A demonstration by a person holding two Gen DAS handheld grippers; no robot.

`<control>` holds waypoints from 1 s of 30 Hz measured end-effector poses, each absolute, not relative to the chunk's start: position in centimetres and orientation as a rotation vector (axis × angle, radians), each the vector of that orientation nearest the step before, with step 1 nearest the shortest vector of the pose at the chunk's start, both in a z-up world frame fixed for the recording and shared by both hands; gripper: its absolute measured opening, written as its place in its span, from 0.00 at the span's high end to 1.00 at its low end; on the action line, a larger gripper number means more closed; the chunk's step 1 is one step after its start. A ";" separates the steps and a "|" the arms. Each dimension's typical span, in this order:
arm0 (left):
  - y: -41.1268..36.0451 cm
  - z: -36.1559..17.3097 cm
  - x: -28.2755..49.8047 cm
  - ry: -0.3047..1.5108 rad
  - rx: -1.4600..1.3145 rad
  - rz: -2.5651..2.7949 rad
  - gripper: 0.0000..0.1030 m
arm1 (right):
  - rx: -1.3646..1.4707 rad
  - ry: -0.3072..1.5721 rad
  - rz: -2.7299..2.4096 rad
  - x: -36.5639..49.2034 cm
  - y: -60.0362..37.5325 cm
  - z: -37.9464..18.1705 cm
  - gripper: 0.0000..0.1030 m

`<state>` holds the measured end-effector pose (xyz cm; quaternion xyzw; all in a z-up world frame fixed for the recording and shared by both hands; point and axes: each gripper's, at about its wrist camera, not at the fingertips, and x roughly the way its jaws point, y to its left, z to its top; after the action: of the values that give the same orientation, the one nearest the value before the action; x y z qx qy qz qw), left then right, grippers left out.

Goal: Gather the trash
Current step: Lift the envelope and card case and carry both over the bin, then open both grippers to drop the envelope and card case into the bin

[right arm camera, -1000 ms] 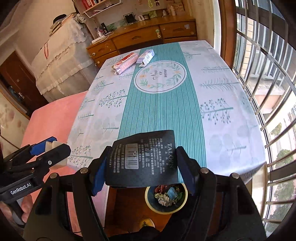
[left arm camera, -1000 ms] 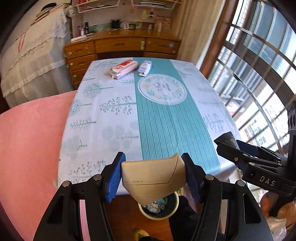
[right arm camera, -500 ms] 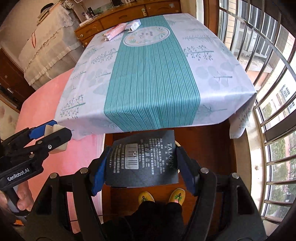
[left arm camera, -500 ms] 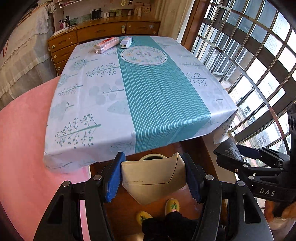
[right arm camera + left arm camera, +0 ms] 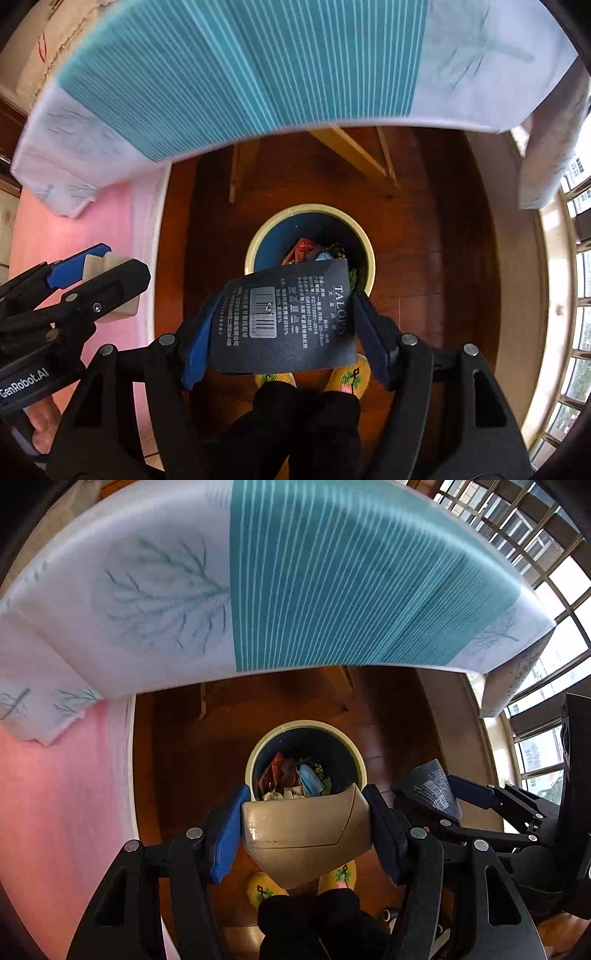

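Note:
A round waste bin [image 5: 360, 764] with a cream rim stands on the wooden floor under the table edge, with wrappers and paper inside; the right wrist view shows the same bin [image 5: 258, 243]. My left gripper [image 5: 304, 825] is shut on a beige plastic piece [image 5: 303, 830], held just above the bin's near rim. My right gripper [image 5: 284, 325] is shut on a black printed card [image 5: 284, 321] with a barcode, also hanging over the bin's near rim. Both point steeply down. The right gripper with its card [image 5: 432, 786] shows at the right of the left wrist view.
The tablecloth's teal-striped hanging edge [image 5: 332, 590] fills the top of both views. A pink cover [image 5: 62, 794] lies to the left. A person's feet in yellow socks [image 5: 351, 376] stand just behind the bin. Barred windows [image 5: 576, 295] are at the right.
Both grippers have dropped from table height to just over the floor bin, tilting further down. The tabletop slid up and out of view. Each keeps its item.

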<state>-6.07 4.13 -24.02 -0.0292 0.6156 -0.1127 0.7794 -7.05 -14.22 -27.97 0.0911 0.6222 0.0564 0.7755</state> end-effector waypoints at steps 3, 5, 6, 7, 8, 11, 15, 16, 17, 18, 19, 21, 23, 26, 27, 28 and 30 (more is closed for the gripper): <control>3.8 -29.2 -5.3 1.326 -0.068 -0.230 0.39 | 0.195 1.345 0.146 -6.4 -14.8 -33.0 0.35; 3.6 -32.1 -4.7 1.326 -0.072 -0.229 0.39 | 0.197 1.342 0.156 -6.0 -15.1 -36.3 0.35; 3.6 -33.6 -4.3 1.323 -0.081 -0.230 0.39 | 0.207 1.342 0.163 -5.8 -15.3 -37.6 0.34; 3.6 -34.8 -4.1 1.322 -0.089 -0.231 0.39 | 0.224 1.342 0.174 -5.7 -15.6 -39.2 0.33; 3.7 -36.1 -3.9 1.322 -0.097 -0.229 0.39 | 0.237 1.344 0.180 -5.6 -15.8 -40.5 0.33; 3.8 -39.2 -3.1 1.329 -0.101 -0.237 0.21 | 0.276 1.344 0.185 -5.3 -16.6 -44.2 0.31; 4.4 -41.2 -2.8 1.306 -0.107 -0.222 0.13 | 0.318 1.347 0.171 -4.8 -17.5 -47.0 0.28; 4.6 -41.8 -2.7 1.308 -0.107 -0.209 0.13 | 0.319 1.346 0.162 -4.7 -17.6 -47.2 0.28; 4.7 -42.2 -2.7 1.311 -0.109 -0.197 0.13 | 0.324 1.344 0.154 -4.6 -17.7 -47.3 0.27; 4.9 -42.3 -2.6 1.315 -0.113 -0.185 0.13 | 0.334 1.339 0.150 -4.5 -17.8 -47.3 0.27; 5.1 -42.3 -2.7 1.318 -0.116 -0.173 0.13 | 0.343 1.337 0.144 -4.3 -17.9 -47.2 0.27; 5.7 -42.0 -2.7 1.315 -0.115 -0.158 0.13 | 0.335 1.336 0.135 -4.1 -17.8 -46.6 0.27; 6.2 -40.9 -2.8 1.308 -0.109 -0.144 0.13 | 0.315 1.333 0.132 -3.9 -17.4 -45.9 0.27; 6.6 -38.8 -3.1 1.296 -0.097 -0.121 0.13 | 0.296 1.329 0.132 -4.0 -16.9 -44.2 0.27; 6.6 -37.9 -3.2 1.293 -0.093 -0.117 0.13 | 0.294 1.328 0.132 -4.0 -16.9 -43.3 0.27; 6.7 -36.9 -3.3 1.290 -0.088 -0.111 0.13 | 0.291 1.326 0.132 -4.0 -16.7 -42.4 0.27; 6.9 -35.0 -3.5 1.283 -0.084 -0.101 0.13 | 0.282 1.322 0.130 -4.3 -16.3 -40.5 0.27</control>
<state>-3.49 6.87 -35.02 -0.0390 0.5981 -0.0471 0.7991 -4.25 -16.30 -40.50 0.1305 0.6113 0.0599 0.7783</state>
